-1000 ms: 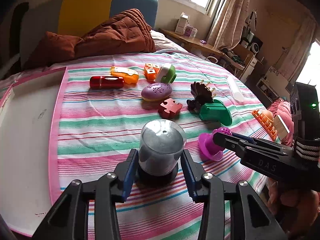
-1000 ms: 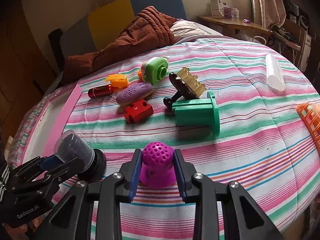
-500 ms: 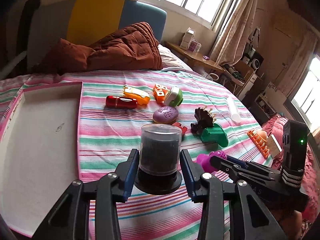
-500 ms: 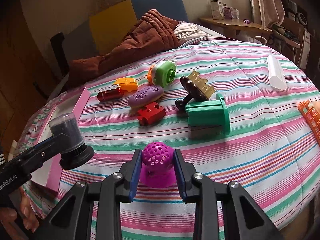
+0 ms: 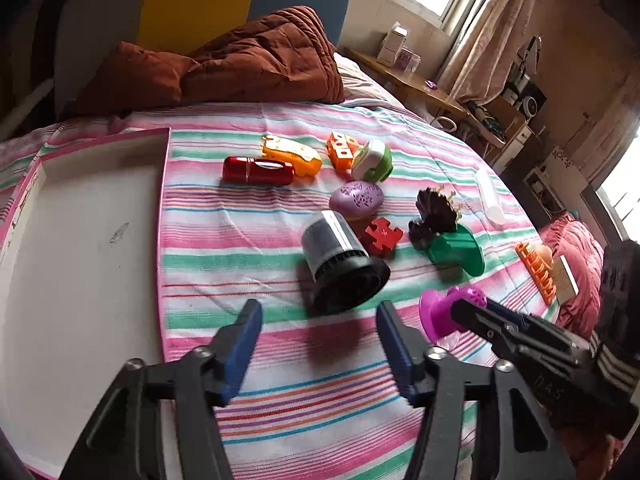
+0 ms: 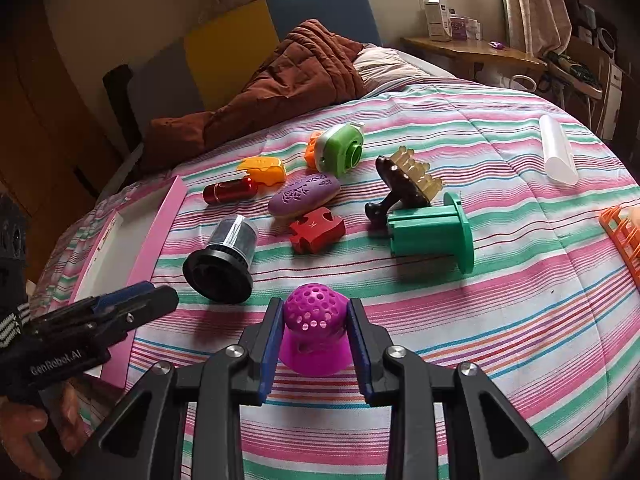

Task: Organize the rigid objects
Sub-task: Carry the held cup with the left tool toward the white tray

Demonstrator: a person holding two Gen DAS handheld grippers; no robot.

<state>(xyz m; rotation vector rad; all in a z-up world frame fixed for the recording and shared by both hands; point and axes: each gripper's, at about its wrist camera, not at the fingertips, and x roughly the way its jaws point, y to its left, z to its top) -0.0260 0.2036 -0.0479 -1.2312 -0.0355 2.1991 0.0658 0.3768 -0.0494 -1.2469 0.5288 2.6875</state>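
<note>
We see a bed (image 5: pixel 280 380) under a striped cover, a brown quilt (image 5: pixel 256 64) bunched at its head. A pink-rimmed tray (image 5: pixel 164 208) lies along its left side. Our left tool (image 5: pixel 318 344) has just been opening; its blue pads stand spread with nothing between them. Just beyond it the jar (image 5: pixel 340 260), clear-topped on a black base, lies tipped on the cover beside the tray, apart from both pads. Our right tool (image 6: pixel 314 330) is pinching the magenta dome (image 6: pixel 314 328), which sits at the near edge of the bed. Farther in lies a green spool (image 6: pixel 432 232) with a dark brush (image 6: pixel 404 184) leaning at it. Then come a purple oval (image 6: pixel 304 198), a green-and-white case (image 6: pixel 340 150), a red tube (image 6: pixel 230 190), a yellow-orange piece (image 6: pixel 264 168) and a red puzzle piece (image 6: pixel 316 228) just beside the jar. A white tube (image 6: pixel 558 152) lies well apart on the right.
</note>
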